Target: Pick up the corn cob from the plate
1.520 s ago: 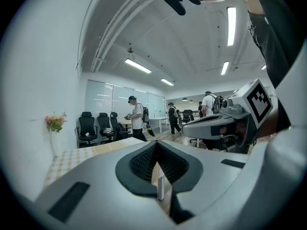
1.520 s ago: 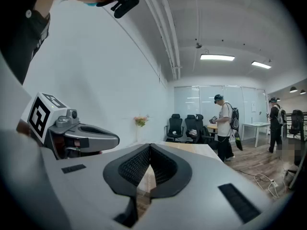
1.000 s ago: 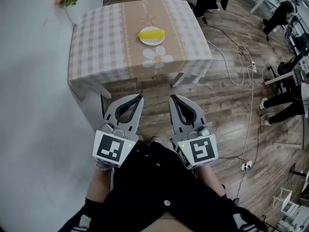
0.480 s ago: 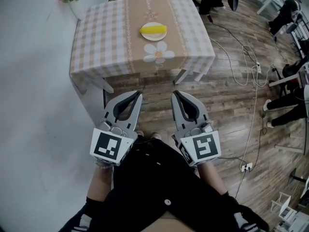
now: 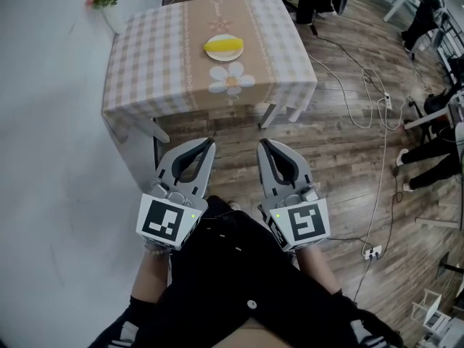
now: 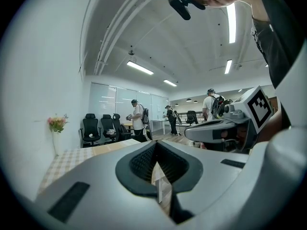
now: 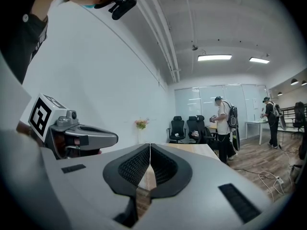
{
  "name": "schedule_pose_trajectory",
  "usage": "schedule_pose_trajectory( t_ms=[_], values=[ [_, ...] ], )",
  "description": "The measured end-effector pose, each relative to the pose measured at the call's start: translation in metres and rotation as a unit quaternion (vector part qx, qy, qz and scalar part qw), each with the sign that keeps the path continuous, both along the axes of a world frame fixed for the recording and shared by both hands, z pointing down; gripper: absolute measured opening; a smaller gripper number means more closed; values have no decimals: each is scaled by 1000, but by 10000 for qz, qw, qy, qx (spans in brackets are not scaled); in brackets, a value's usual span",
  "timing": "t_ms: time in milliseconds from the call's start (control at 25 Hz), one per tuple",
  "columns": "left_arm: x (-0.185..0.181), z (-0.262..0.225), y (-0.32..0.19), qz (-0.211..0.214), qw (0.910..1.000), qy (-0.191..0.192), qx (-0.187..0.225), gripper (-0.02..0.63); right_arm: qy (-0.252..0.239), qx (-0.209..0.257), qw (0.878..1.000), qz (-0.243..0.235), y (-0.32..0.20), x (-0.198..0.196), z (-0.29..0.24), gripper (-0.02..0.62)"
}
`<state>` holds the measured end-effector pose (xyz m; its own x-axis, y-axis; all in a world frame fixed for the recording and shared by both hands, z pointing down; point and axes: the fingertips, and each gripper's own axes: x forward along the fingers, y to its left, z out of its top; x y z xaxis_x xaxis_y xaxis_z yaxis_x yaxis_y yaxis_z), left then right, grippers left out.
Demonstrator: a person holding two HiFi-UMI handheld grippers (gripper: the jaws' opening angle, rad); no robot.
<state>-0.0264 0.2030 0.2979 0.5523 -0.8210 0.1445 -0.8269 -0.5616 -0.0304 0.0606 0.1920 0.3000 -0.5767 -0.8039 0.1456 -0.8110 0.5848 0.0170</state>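
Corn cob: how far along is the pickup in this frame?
Done: nothing; the corn cob lies on its plate on the table. In hand: the left gripper and right gripper, both shut and empty, are over the floor, short of the table. Left: reach the plate, open a gripper, grip and lift the corn cob.

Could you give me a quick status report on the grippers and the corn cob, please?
Left gripper shut, empty; right gripper shut, empty. Corn cob on plate, mid table, untouched. Only wood floor between; nothing blocking.
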Motion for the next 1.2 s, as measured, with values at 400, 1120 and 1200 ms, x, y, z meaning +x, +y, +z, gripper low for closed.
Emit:
schedule_pose_trajectory(
  t_ms=[400, 1120, 1200],
  values=[
    [31, 0, 23, 75, 10000, 27, -20, 12, -69, -24, 10000, 59, 23, 30, 0, 41],
    [54, 3, 4, 462, 9989, -13, 80, 12, -441, -124, 9978, 478, 9, 56, 1, 41],
    [52, 3, -2, 446, 9990, 10, 72, 12, -413, -148, 9979, 476, 4, 54, 2, 41]
  ],
)
